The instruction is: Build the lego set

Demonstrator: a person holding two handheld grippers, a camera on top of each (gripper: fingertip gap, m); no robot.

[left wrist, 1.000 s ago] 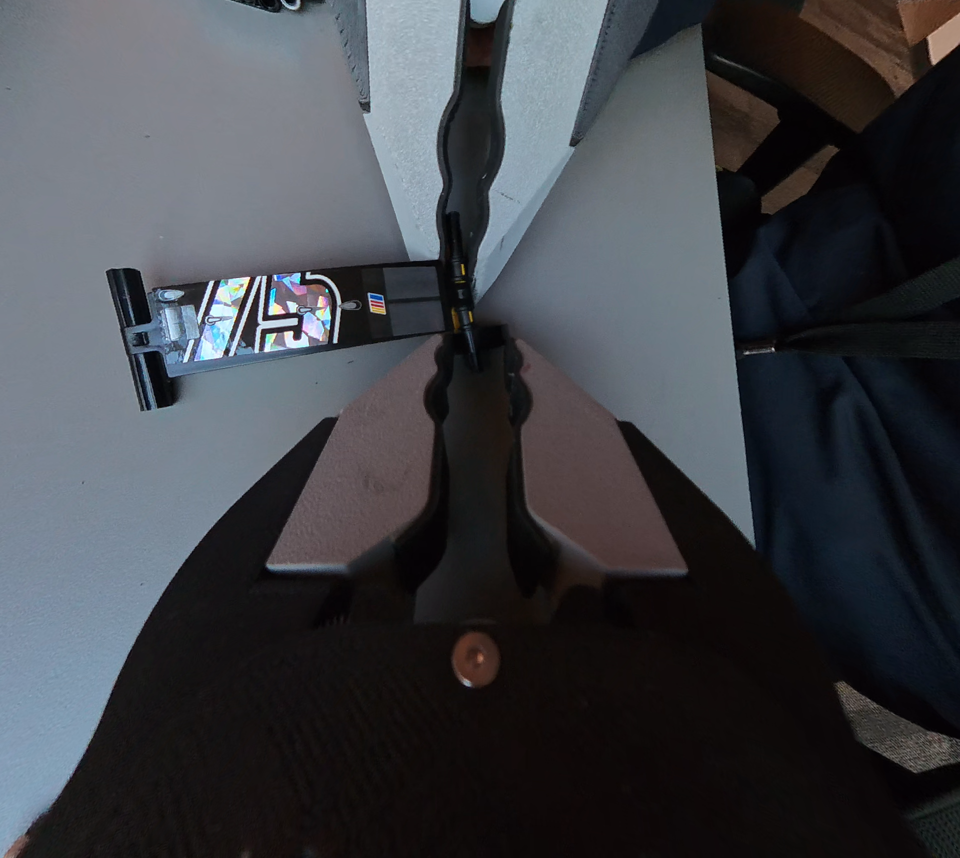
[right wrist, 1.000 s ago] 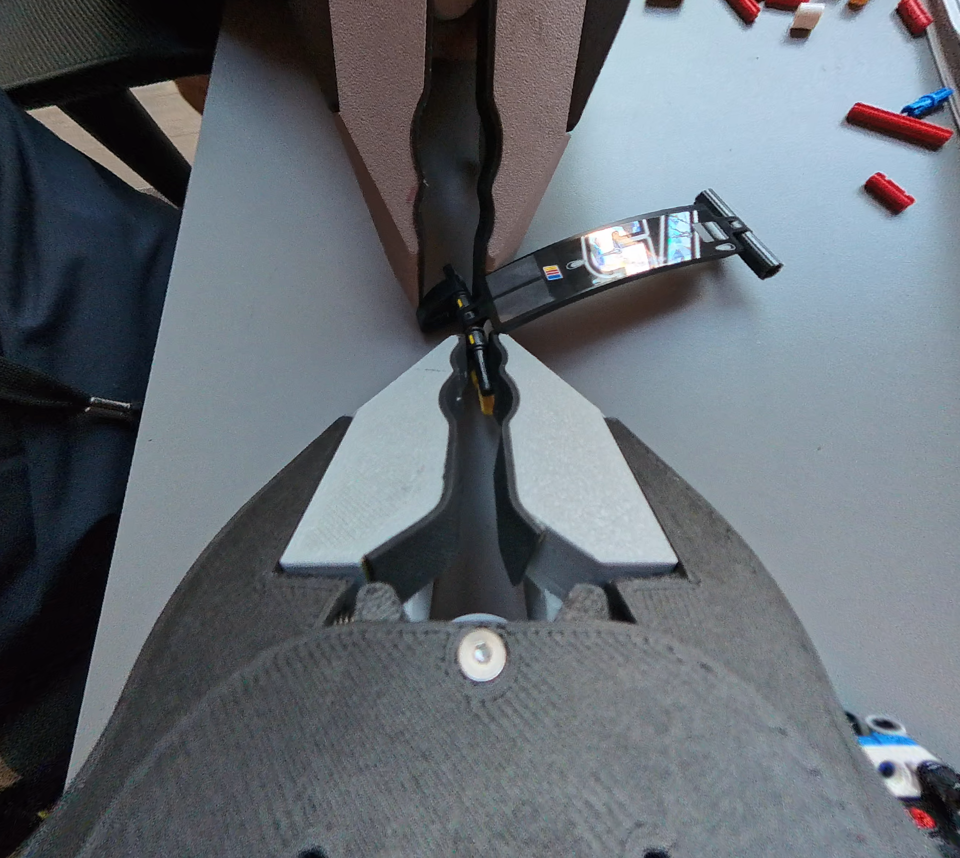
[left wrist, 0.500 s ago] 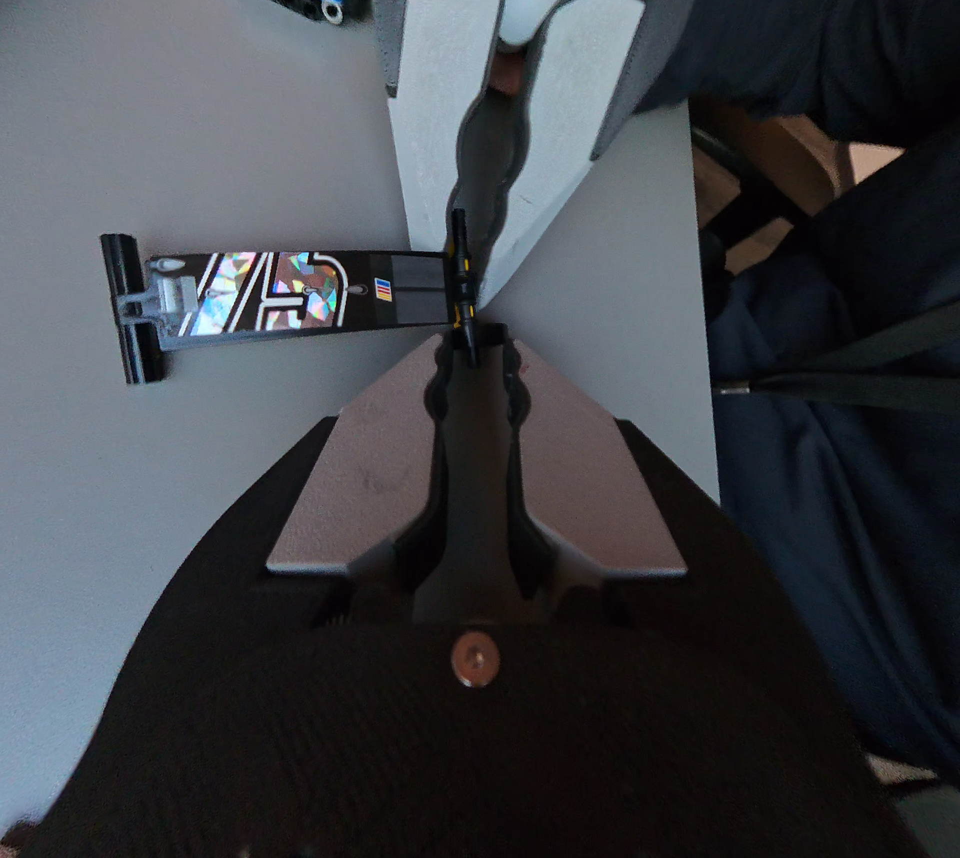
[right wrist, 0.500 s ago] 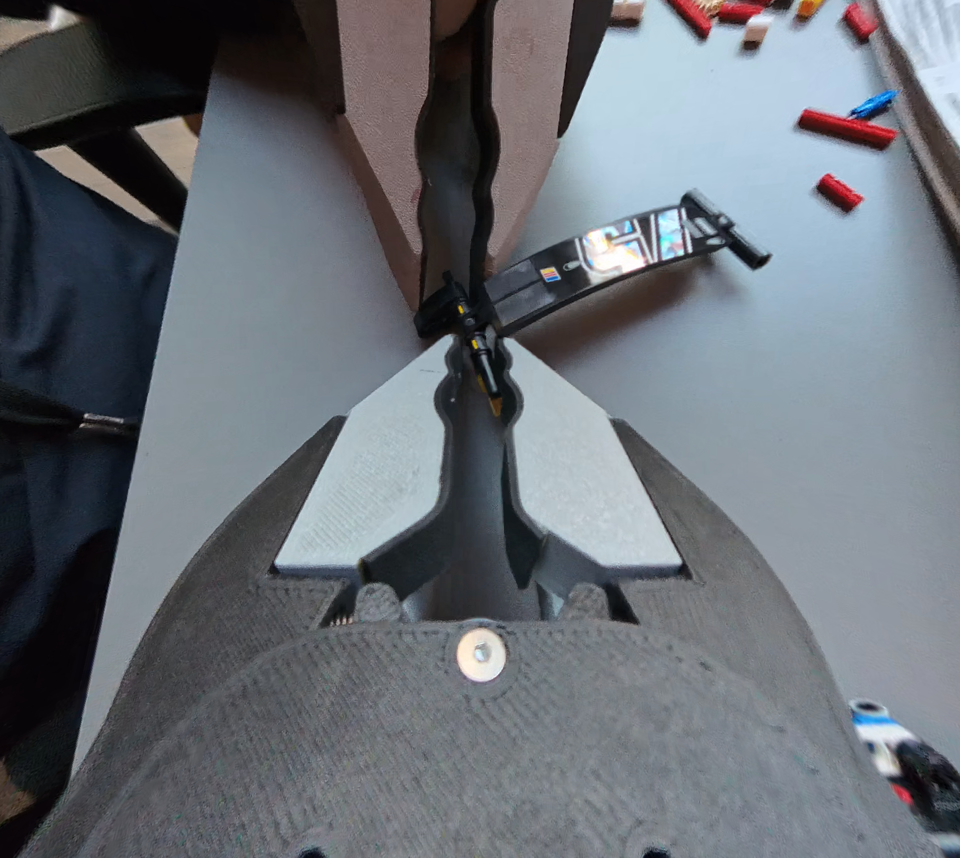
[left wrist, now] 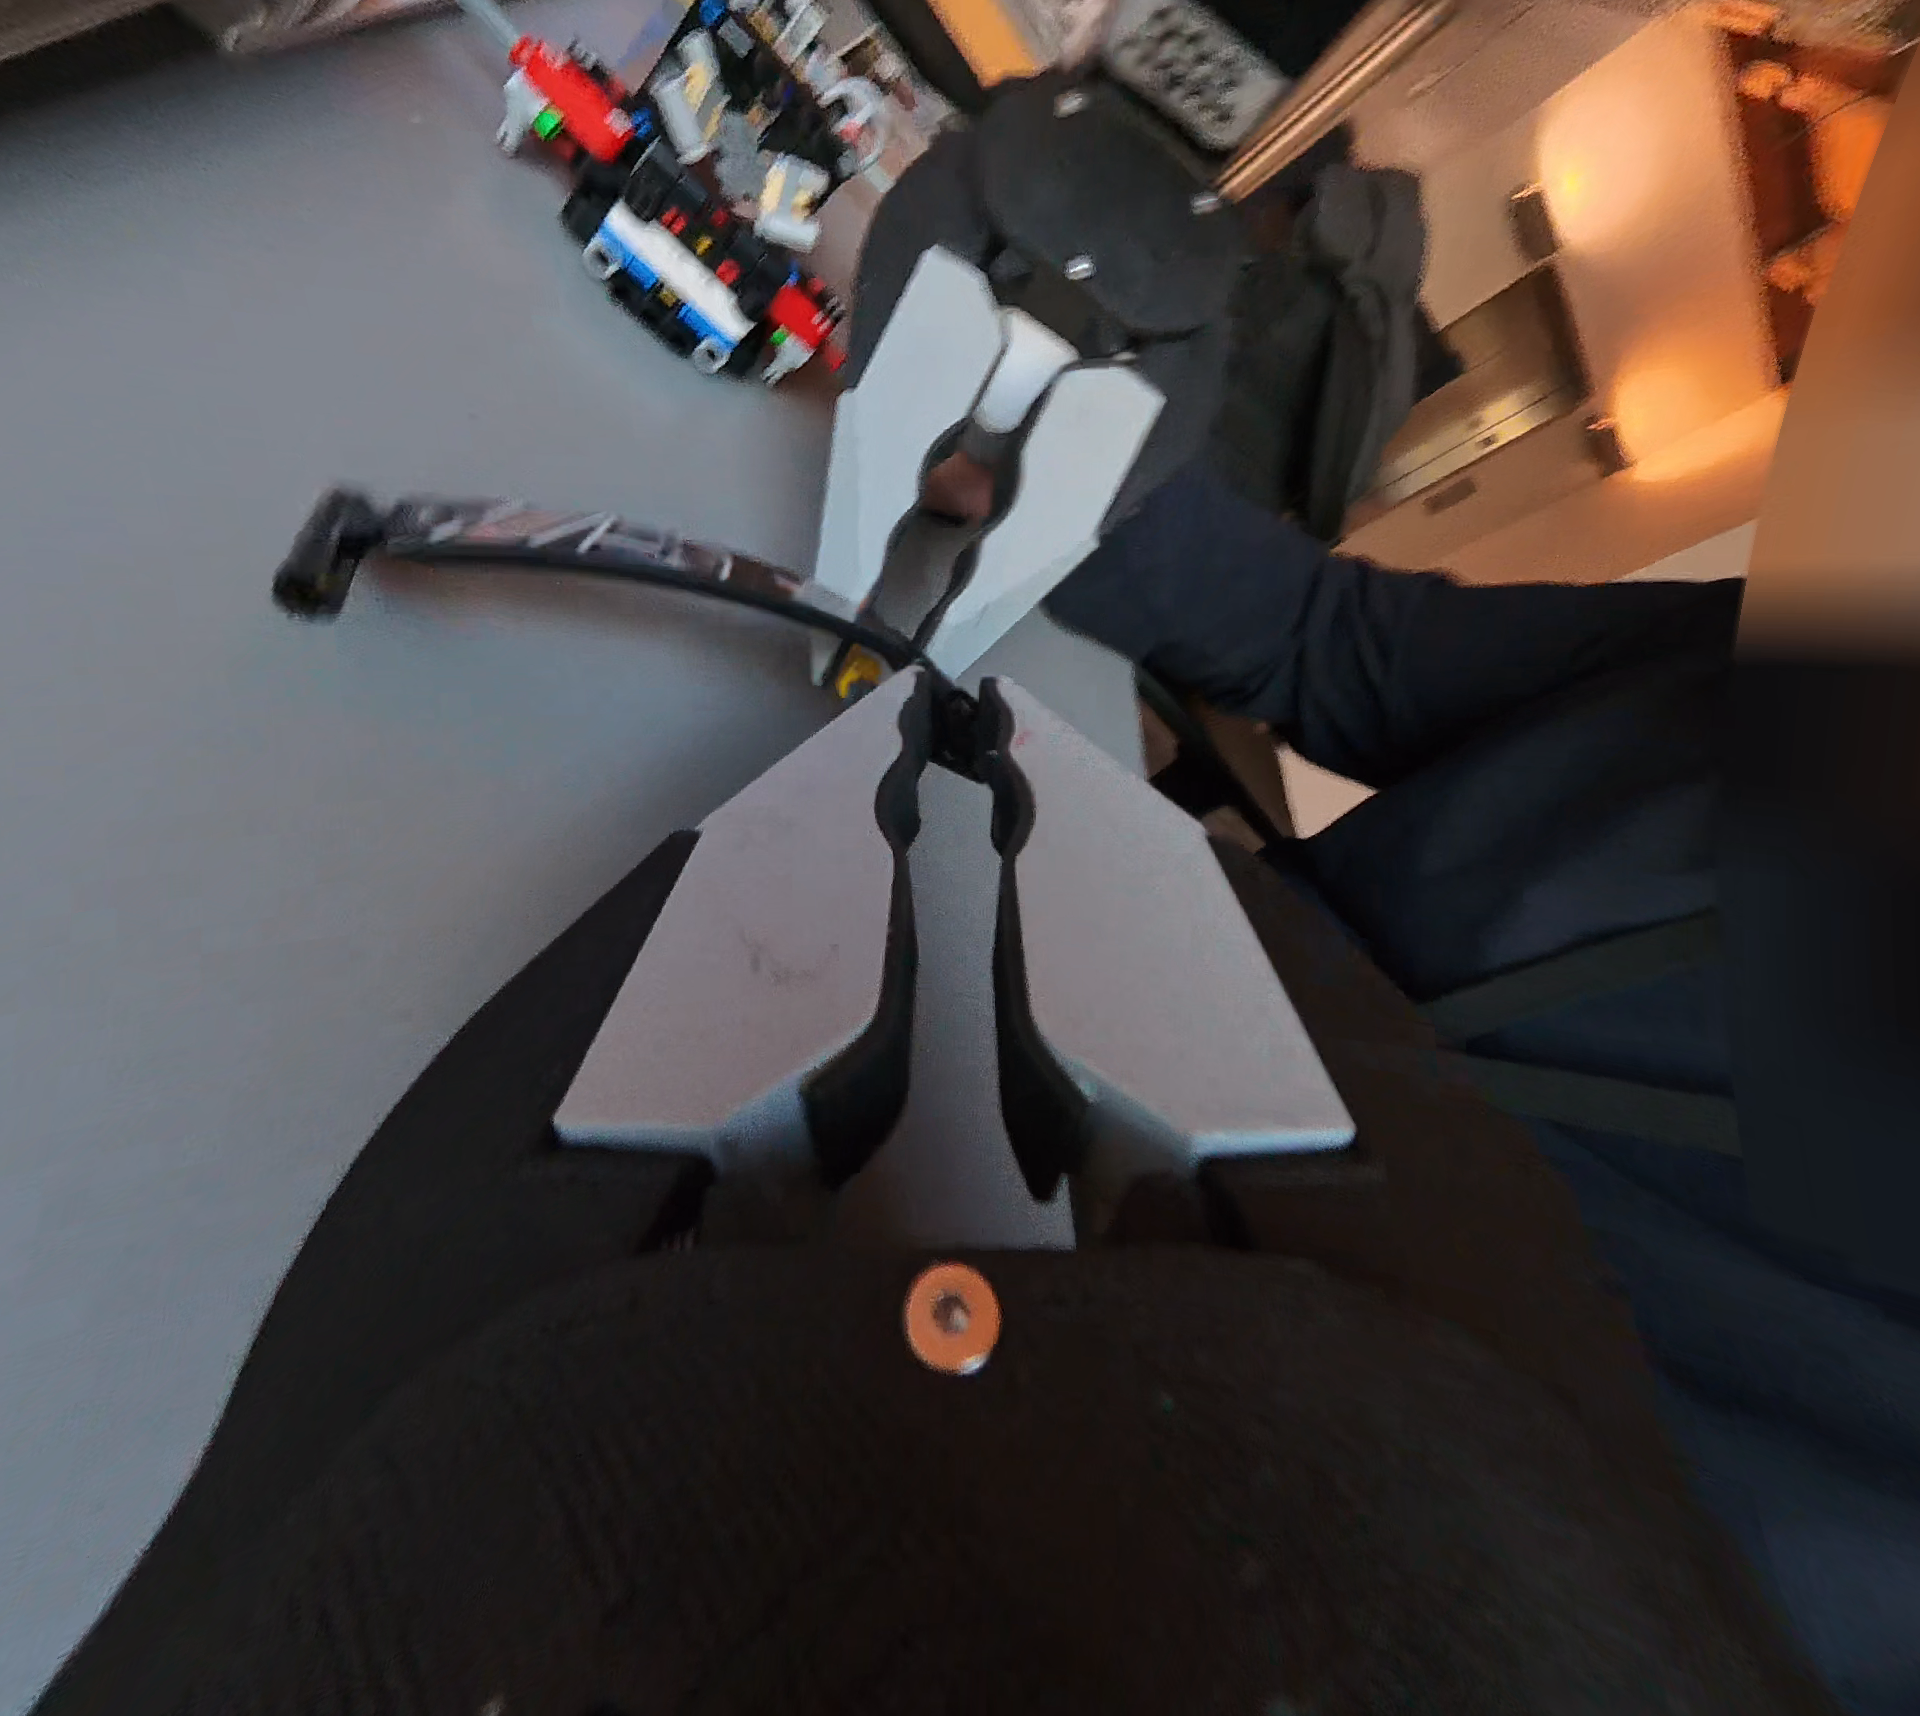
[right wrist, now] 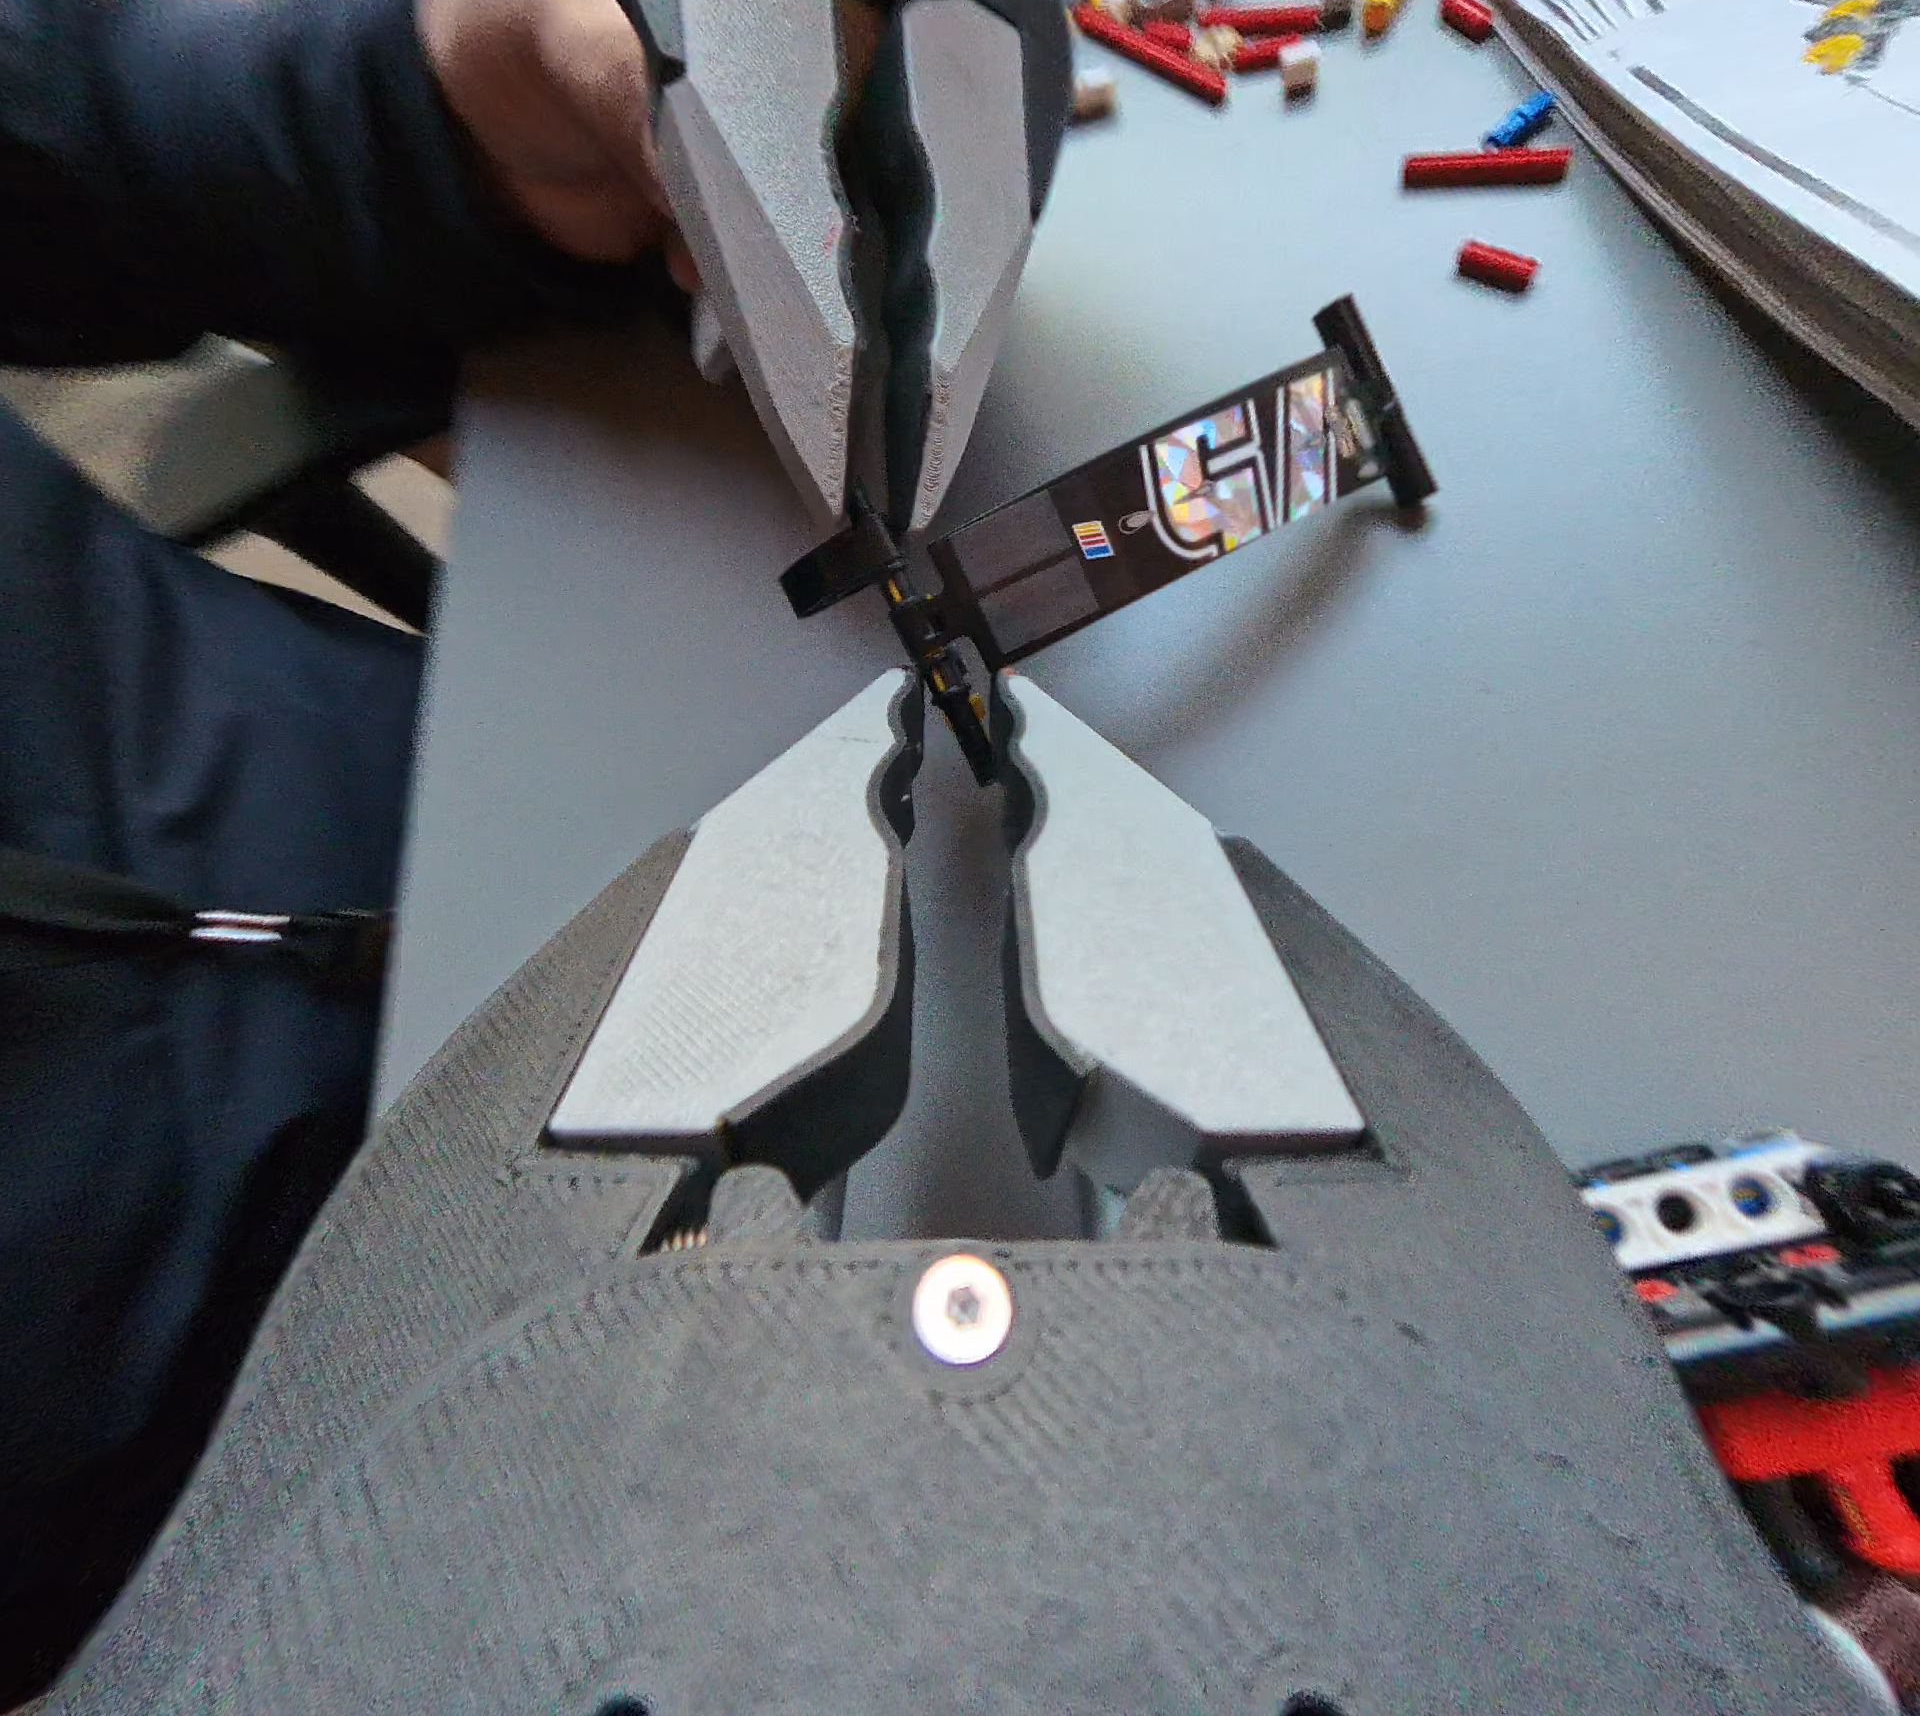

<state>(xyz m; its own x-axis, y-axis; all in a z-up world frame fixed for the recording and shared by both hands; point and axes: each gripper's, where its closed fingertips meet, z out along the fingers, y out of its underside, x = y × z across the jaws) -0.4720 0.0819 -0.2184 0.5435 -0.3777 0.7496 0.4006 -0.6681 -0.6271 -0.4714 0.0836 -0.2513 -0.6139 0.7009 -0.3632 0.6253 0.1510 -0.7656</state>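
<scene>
A long black panel with a shiny holographic sticker hangs above the grey table, with a cross bar at its far end. In the left wrist view it shows edge-on and curved. A thin black and yellow pin sticks out of its near end. My left gripper is shut on the panel's black end connector; the right wrist view shows it from the front. My right gripper faces it, tip to tip. Its pads stand around the pin, with a gap showing on the left side.
A partly built brick model stands on the table, also low right in the right wrist view. Loose red and mixed bricks and a paper booklet lie farther back. A person's dark sleeve and the table edge are close by. Both grippers' tips are close together, under 4 cm apart.
My left jaws have closed tighter on the panel's end and that gripper has tilted, so the panel now shows edge-on. My right jaws have widened off the pin.
</scene>
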